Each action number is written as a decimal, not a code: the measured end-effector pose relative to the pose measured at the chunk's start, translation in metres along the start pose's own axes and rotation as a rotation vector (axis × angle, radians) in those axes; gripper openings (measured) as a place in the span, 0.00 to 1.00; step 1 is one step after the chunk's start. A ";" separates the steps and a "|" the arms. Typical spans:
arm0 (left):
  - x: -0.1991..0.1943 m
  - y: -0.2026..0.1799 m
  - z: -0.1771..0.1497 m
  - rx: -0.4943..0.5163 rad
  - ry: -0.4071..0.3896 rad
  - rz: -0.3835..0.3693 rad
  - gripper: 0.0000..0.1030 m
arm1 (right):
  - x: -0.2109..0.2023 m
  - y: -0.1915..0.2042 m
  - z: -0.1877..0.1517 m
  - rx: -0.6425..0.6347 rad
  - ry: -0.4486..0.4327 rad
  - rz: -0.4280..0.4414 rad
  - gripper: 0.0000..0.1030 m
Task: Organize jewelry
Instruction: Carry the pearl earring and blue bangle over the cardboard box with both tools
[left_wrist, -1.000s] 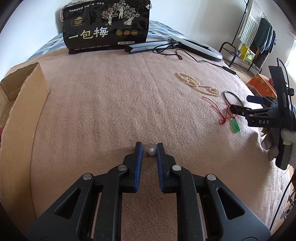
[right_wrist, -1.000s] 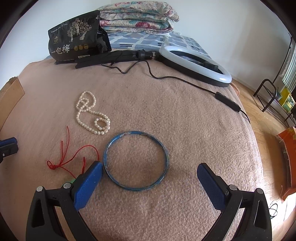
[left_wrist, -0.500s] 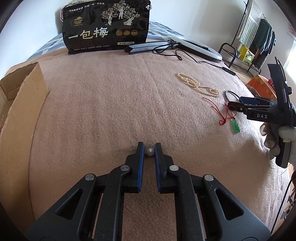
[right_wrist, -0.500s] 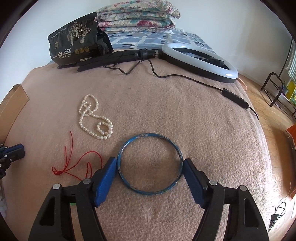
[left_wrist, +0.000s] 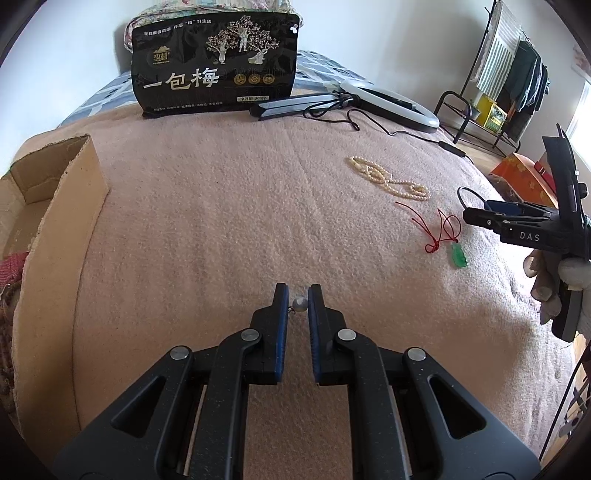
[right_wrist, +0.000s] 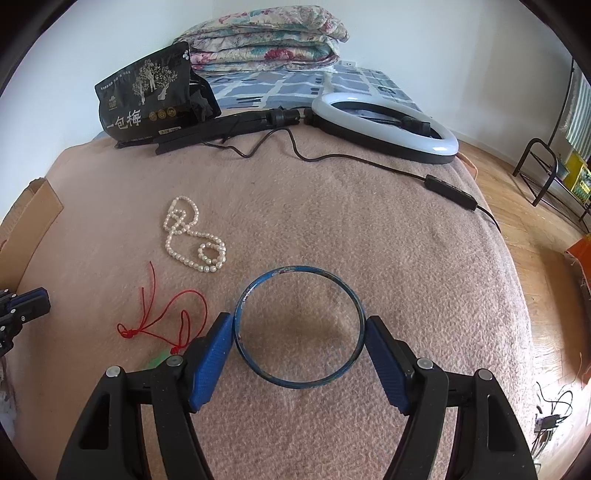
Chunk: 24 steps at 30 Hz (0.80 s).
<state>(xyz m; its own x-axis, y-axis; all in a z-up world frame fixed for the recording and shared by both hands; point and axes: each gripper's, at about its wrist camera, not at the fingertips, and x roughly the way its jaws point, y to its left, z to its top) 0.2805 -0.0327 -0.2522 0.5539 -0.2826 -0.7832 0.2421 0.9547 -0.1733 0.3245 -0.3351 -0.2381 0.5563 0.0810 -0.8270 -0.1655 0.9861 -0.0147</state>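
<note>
Your left gripper (left_wrist: 298, 295) sits low over the pink fleece blanket (left_wrist: 221, 229) on the bed, its blue pads nearly together around a small round pearl earring (left_wrist: 299, 303); whether they actually pinch it you cannot tell from this view. To its left stands the wall of an open cardboard box (left_wrist: 70, 206), with a broad stretch of bare blanket between box and gripper.

Your right gripper (right_wrist: 300, 328) is clamped on the blue bangle (right_wrist: 299, 325), a thin round hoop lying flat, one pad touching each side of its rim. Beside its left pad lies a red cord (right_wrist: 162, 317) in loose loops, tied to a green pendant (left_wrist: 458, 254). Farther out, the pearl necklace (right_wrist: 192, 240) lies coiled, its long axis running away from you.

At the blanket's far edge sit a black snack bag (left_wrist: 214, 66), a ring light (right_wrist: 384, 122) and its trailing cable (right_wrist: 369, 162). The bed edge drops to wooden floor (right_wrist: 535, 240) on your right.
</note>
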 end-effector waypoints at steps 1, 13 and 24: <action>-0.002 0.000 0.000 -0.001 -0.003 -0.004 0.08 | -0.003 -0.001 0.000 0.003 -0.004 -0.001 0.72; -0.045 -0.002 0.003 0.008 -0.067 -0.004 0.08 | -0.051 0.015 0.012 -0.002 -0.081 0.020 0.72; -0.098 0.035 0.000 -0.049 -0.135 0.031 0.08 | -0.092 0.075 0.030 -0.075 -0.139 0.087 0.72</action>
<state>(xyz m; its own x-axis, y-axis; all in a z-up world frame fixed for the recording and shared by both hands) 0.2344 0.0289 -0.1815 0.6632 -0.2593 -0.7021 0.1856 0.9657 -0.1814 0.2848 -0.2645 -0.1463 0.6438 0.1900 -0.7412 -0.2756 0.9613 0.0070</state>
